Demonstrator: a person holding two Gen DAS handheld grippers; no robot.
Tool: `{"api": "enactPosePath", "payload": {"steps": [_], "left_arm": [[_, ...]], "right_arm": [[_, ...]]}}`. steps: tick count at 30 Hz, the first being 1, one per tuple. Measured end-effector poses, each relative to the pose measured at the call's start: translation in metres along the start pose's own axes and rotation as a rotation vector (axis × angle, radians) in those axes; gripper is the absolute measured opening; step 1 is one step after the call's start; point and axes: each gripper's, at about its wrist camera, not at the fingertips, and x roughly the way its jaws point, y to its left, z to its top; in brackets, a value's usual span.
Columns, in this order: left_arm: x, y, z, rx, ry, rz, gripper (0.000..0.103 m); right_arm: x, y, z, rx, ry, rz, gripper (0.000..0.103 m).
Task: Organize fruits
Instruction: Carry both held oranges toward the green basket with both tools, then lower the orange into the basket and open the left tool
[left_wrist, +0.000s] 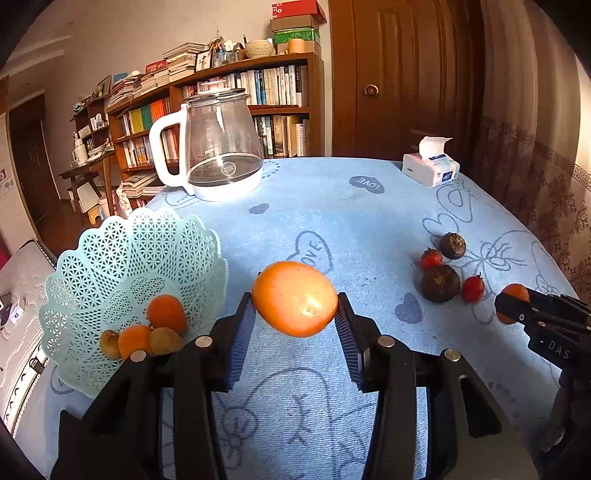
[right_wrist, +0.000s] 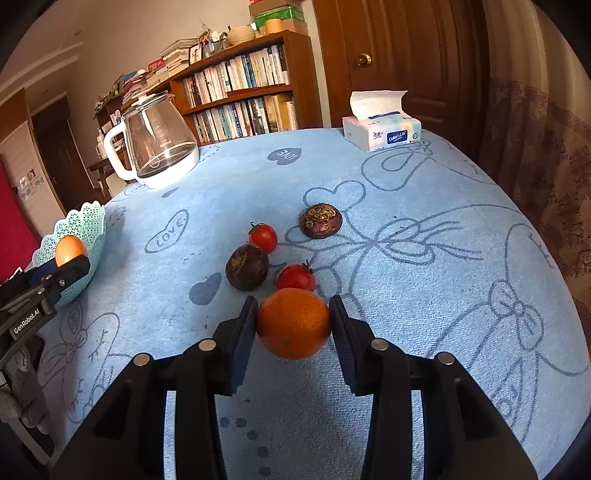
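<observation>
A blue cloth is covering the table, with a kettle and tissue pack sitting at its far side. The basket is lying near the left edge, holding small fruits. The left gripper is clamping a persimmon just beside the basket. The right gripper is gripping an orange close to two dark fruits and two tomatoes.

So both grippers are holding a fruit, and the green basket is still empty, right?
Not quite. Both grippers do hold a fruit, but the green basket is not empty: the left wrist view shows several small fruits already lying in it.
</observation>
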Motion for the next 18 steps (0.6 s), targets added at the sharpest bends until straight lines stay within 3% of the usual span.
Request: {"api": "enactPosePath", "payload": {"steps": [8, 18], "left_arm": [[-0.004, 0.053, 0.011, -0.078, -0.025, 0.072, 0.045], [0.007, 0.128, 0.015, -0.242, 0.009, 0.119, 0.045]], "right_arm": [[-0.001, 0.007, -0.002, -0.007, 0.003, 0.010, 0.040], [0.003, 0.011, -0.006, -0.018, 0.019, 0.018, 0.040]]}}
